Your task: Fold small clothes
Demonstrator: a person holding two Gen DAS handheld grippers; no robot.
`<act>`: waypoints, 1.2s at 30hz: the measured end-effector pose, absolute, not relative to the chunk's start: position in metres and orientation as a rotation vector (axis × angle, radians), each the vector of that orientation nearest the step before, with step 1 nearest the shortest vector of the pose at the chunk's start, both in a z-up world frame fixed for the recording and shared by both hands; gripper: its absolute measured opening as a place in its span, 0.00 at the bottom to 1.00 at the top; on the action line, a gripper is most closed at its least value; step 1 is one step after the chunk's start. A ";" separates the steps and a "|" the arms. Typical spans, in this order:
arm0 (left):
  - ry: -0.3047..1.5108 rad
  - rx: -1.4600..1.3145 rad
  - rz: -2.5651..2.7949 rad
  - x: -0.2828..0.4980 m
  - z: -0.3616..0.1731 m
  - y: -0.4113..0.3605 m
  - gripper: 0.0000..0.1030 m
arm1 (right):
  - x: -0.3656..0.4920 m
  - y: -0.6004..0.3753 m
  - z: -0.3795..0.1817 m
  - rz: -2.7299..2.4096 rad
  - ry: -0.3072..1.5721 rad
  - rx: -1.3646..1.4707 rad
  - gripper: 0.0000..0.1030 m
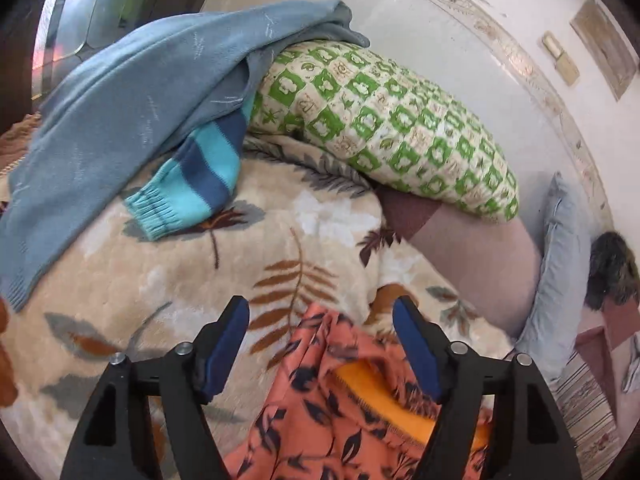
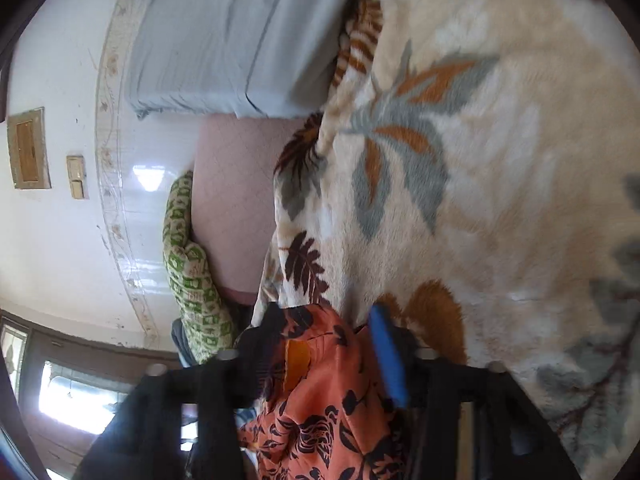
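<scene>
An orange garment with dark leaf print and an orange inner patch (image 1: 340,412) lies on a cream leaf-patterned blanket (image 1: 180,280). My left gripper (image 1: 320,316) is open, its blue pads either side of the garment's upper edge, not closed on it. In the right wrist view the same garment (image 2: 328,400) bunches between the fingers of my right gripper (image 2: 324,316), whose jaws stand apart; whether they pinch the cloth is unclear. A grey-blue sweater with a striped cuff (image 1: 120,120) lies further back at the left.
A green-and-cream patterned pillow (image 1: 380,120) lies behind the blanket, partly under the sweater. A pale blue pillow (image 1: 560,280) and pink sheet (image 1: 472,256) lie at the right by the white wall. A window (image 2: 80,400) shows at lower left of the right wrist view.
</scene>
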State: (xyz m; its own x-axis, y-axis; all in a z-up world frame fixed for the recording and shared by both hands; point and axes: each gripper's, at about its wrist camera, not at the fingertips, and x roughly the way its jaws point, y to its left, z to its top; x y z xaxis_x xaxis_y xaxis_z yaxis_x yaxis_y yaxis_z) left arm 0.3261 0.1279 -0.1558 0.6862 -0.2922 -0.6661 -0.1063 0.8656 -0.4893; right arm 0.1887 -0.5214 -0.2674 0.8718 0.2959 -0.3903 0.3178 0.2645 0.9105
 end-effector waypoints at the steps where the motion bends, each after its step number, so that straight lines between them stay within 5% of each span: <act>1: 0.847 -0.481 -0.087 0.312 -0.159 0.120 0.74 | 0.188 -0.513 -0.253 0.017 0.562 1.264 0.69; 7: 0.961 -0.367 -0.071 0.261 -0.205 0.084 0.73 | 0.218 -0.373 -0.178 0.185 0.799 0.742 0.69; 14: 0.948 -0.197 -0.049 0.273 -0.220 0.087 0.73 | 0.264 -0.204 -0.229 0.292 1.117 0.432 0.65; 21: 1.043 -0.266 -0.111 0.295 -0.237 0.101 0.75 | 0.372 -0.199 -0.231 0.109 1.043 0.440 0.64; 28: 1.052 -0.298 -0.151 0.296 -0.234 0.109 0.75 | 0.394 -0.224 -0.169 0.098 0.814 0.609 0.64; 33: 1.031 -0.261 -0.123 0.289 -0.225 0.109 0.75 | 0.373 -0.151 -0.182 0.268 0.976 0.437 0.64; 34: 1.020 -0.243 -0.113 0.287 -0.223 0.110 0.75 | 0.372 -0.134 -0.191 0.285 1.007 0.394 0.61; 36: 1.012 -0.219 -0.099 0.284 -0.220 0.112 0.76 | 0.373 -0.102 -0.208 0.306 1.064 0.310 0.37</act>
State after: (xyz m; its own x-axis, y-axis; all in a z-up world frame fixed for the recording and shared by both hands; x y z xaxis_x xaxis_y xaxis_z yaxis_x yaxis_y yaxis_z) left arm 0.2836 0.1119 -0.2204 0.5283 -0.1830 -0.8291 -0.0191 0.9737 -0.2271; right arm 0.3735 -0.1019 -0.2079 0.4515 0.3905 -0.8023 -0.0958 0.9152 0.3915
